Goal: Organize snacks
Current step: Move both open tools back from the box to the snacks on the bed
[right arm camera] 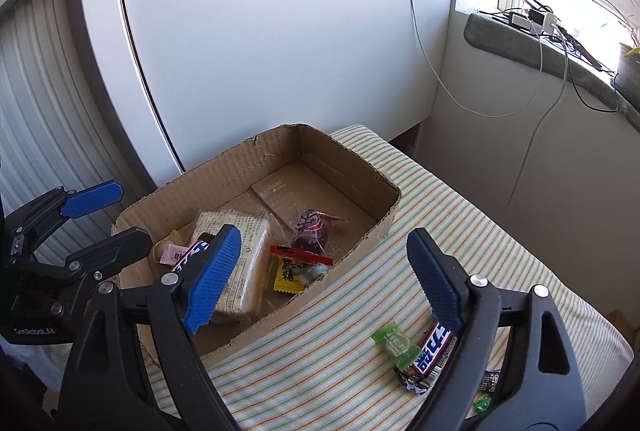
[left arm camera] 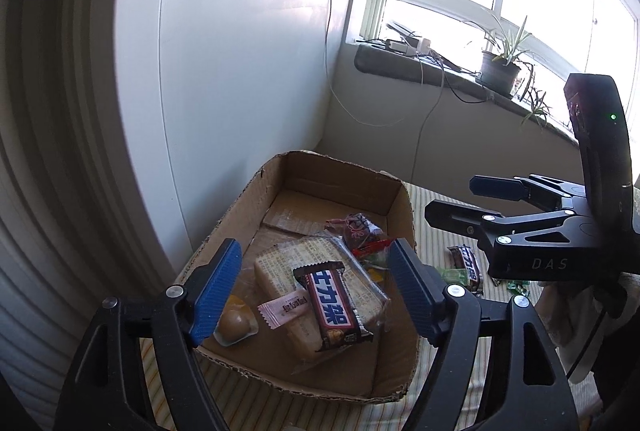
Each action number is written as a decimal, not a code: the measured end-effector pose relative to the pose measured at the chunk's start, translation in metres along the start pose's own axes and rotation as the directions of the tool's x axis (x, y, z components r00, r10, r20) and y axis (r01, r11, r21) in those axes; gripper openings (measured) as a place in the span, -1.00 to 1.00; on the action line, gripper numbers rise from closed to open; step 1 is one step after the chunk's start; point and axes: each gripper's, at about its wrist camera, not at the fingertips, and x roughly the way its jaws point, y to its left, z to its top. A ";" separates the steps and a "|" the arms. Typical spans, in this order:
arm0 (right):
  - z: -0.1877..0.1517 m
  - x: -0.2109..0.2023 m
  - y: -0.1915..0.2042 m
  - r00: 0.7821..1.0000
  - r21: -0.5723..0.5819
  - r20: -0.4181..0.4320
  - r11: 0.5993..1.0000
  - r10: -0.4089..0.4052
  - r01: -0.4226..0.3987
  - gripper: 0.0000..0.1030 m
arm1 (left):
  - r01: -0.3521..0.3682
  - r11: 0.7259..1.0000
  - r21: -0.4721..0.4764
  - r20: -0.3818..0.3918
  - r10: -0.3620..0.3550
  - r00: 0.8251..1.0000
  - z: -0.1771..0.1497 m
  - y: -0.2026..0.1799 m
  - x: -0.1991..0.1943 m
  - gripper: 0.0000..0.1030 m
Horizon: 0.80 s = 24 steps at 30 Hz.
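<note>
Box (right arm camera: 360, 171) holds most snacks — chocolate bar (right arm camera: 434, 351), green candy (right arm camera: 394, 343) left on table (right arm camera: 460, 231); both grippers (left arm camera: 316, 291) (right arm camera: 324, 283) apart, empty.

the left gripper's (left arm camera: 314, 285) arms are running off the bottom edge of the left wrist view, and its blue pads (left arm camera: 214, 291) are covering part of the cardboard box's (left arm camera: 340, 167) near wall and a round golden sweet (left arm camera: 236, 323). in the right wrist view, the right gripper's (right arm camera: 320, 279) left pad is hiding the end of the snickers bar (right arm camera: 196, 251) lying on the bread pack (right arm camera: 244, 231), and its right finger is covering one end of the second snickers bar (right arm camera: 430, 353) on the striped cloth (right arm camera: 460, 199). a dark wrapper (right arm camera: 491, 382) beside that finger is mostly hidden, and its print is staying too small to read. the potted plant (right arm camera: 630, 65) is being cut by the right edge.
</note>
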 end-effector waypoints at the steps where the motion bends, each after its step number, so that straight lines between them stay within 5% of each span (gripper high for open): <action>1: -0.002 -0.003 -0.002 1.000 0.002 0.003 1.000 -0.004 0.004 0.70 | 0.007 1.000 0.003 0.000 -0.007 1.000 0.000 -0.003 -0.001 0.48; 14: -0.043 -0.055 -0.057 0.995 0.099 0.025 0.991 -0.097 0.094 0.70 | 0.080 0.996 0.039 0.024 -0.081 0.996 -0.005 -0.048 -0.002 0.48; 24: -0.092 -0.078 -0.115 0.985 0.190 -0.020 0.967 -0.172 0.172 0.70 | 0.179 0.977 0.117 -0.039 -0.176 0.984 -0.016 -0.104 0.020 0.39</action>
